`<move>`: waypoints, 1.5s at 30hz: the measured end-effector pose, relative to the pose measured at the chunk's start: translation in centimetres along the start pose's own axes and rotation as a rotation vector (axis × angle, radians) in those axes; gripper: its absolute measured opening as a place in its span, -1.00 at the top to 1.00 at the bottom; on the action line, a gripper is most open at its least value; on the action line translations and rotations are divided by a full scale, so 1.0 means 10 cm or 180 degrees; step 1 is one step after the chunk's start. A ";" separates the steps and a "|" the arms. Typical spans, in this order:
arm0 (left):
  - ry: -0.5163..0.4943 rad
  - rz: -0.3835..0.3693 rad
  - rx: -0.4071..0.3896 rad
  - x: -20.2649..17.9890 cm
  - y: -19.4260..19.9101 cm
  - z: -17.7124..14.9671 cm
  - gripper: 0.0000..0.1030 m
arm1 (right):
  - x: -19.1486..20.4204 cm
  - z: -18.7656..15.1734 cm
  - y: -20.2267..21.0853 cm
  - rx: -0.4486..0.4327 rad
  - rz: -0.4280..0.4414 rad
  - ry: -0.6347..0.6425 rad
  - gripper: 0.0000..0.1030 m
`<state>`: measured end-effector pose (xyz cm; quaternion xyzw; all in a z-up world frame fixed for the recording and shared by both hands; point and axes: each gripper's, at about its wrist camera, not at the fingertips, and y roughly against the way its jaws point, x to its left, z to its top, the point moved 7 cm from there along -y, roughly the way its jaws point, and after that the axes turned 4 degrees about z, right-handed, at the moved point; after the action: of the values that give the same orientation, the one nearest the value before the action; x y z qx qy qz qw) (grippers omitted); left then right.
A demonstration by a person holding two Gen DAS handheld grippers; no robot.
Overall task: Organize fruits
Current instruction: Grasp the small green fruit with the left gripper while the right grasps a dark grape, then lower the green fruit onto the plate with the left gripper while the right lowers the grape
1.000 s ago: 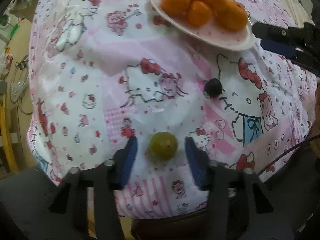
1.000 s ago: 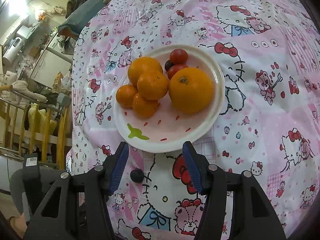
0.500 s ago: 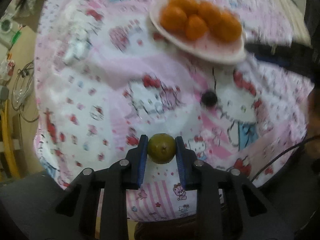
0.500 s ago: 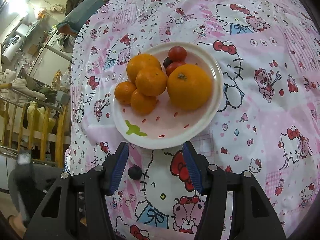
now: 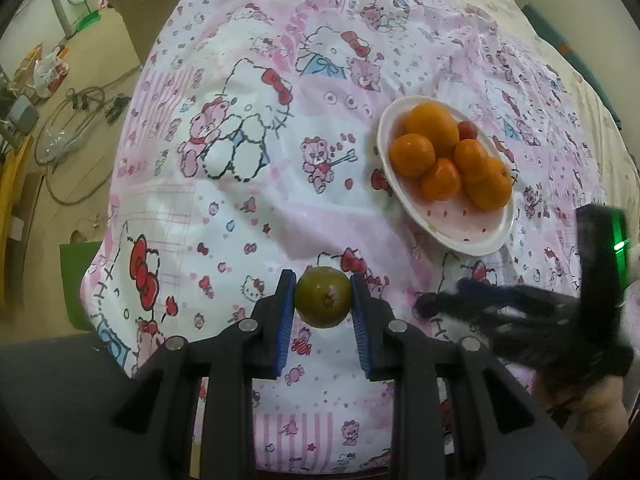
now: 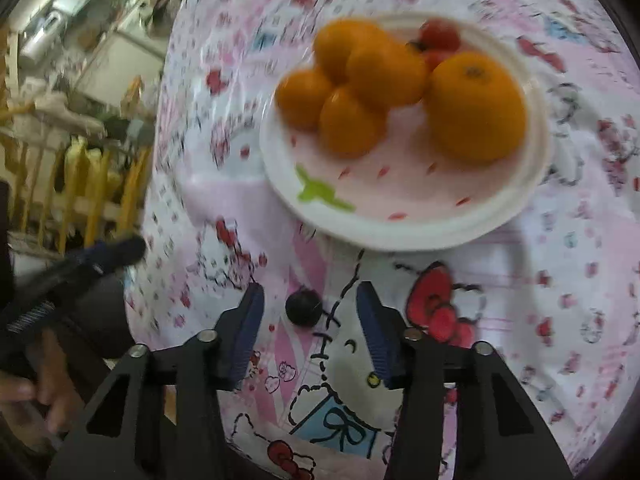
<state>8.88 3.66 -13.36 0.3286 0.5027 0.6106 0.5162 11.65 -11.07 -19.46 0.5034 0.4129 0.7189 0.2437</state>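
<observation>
You have no readable text, label, brand or number in either view. The tablecloth (image 5: 248,200) carries only printed cartoon cats, bears and bows, the plate (image 6: 400,216) only small red flecks and a green mark, none of them letters.

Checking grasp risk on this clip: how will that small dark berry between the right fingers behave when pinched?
The dark berry looks round and smooth, so it may roll on the tablecloth or squirt out. It sits off-centre in the right gripper, near one finger. Probably soft, so squeeze gently.
</observation>
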 end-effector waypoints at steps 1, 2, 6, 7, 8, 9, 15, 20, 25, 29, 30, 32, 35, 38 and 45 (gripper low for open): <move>-0.0010 0.0004 -0.0005 -0.01 0.00 0.00 0.54 | 0.02 -0.02 -0.06 0.0055 -0.0046 0.0051 0.20; -0.0014 0.0007 -0.0008 0.01 0.02 -0.01 0.54 | 0.02 -0.03 -0.11 0.0090 -0.0096 0.0095 0.23; -0.0011 0.0012 -0.0002 0.00 0.01 -0.02 0.54 | 0.07 -0.02 -0.15 0.0083 -0.0184 0.0237 0.32; -0.0011 0.0011 0.0001 0.00 0.00 -0.02 0.54 | 0.09 -0.02 -0.16 0.0089 -0.0190 0.0268 0.50; -0.0019 0.0018 0.0004 -0.01 0.00 -0.02 0.54 | 0.10 -0.03 -0.18 0.0107 -0.0192 0.0297 0.53; -0.0029 0.0026 0.0004 -0.01 -0.01 -0.02 0.54 | 0.11 -0.05 -0.19 0.0100 -0.0242 0.0355 0.53; -0.0076 0.0066 0.0023 -0.02 -0.04 -0.06 0.54 | 0.19 -0.08 -0.17 0.0060 -0.0329 0.0511 0.55; -0.0090 0.0102 0.0003 0.00 -0.05 -0.07 0.54 | 0.08 0.00 0.16 -0.0203 -0.0104 0.0292 0.55; -0.0119 0.0048 0.0040 -0.07 -0.07 -0.07 0.54 | -0.22 0.07 0.65 -0.0556 0.0059 -0.0070 0.55; -0.0324 0.0055 0.0013 -0.25 -0.03 0.08 0.54 | -0.40 0.16 0.97 -0.0802 0.0035 -0.0207 0.55; -0.0374 0.0037 -0.0018 -0.32 -0.01 0.15 0.54 | -0.43 0.19 1.04 -0.0849 0.0024 -0.0218 0.55; -0.0462 0.0028 -0.0041 -0.41 0.00 0.26 0.54 | -0.49 0.24 1.14 -0.0900 0.0015 -0.0237 0.55; -0.0619 -0.0001 -0.0079 -0.60 -0.03 0.44 0.54 | -0.60 0.39 1.23 -0.0925 -0.0050 -0.0207 0.55; -0.0787 -0.0014 -0.0080 -0.81 -0.10 0.59 0.54 | -0.66 0.51 1.22 -0.0913 -0.0165 -0.0154 0.55; -0.0879 -0.0276 -0.0044 -1.06 -0.36 0.63 0.54 | -0.82 0.60 1.01 -0.0826 0.0053 -0.0429 0.55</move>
<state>18.42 -4.92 -13.75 0.3838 0.4365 0.5401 0.6086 20.94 -20.68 -14.33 0.5181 0.2950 0.7328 0.3279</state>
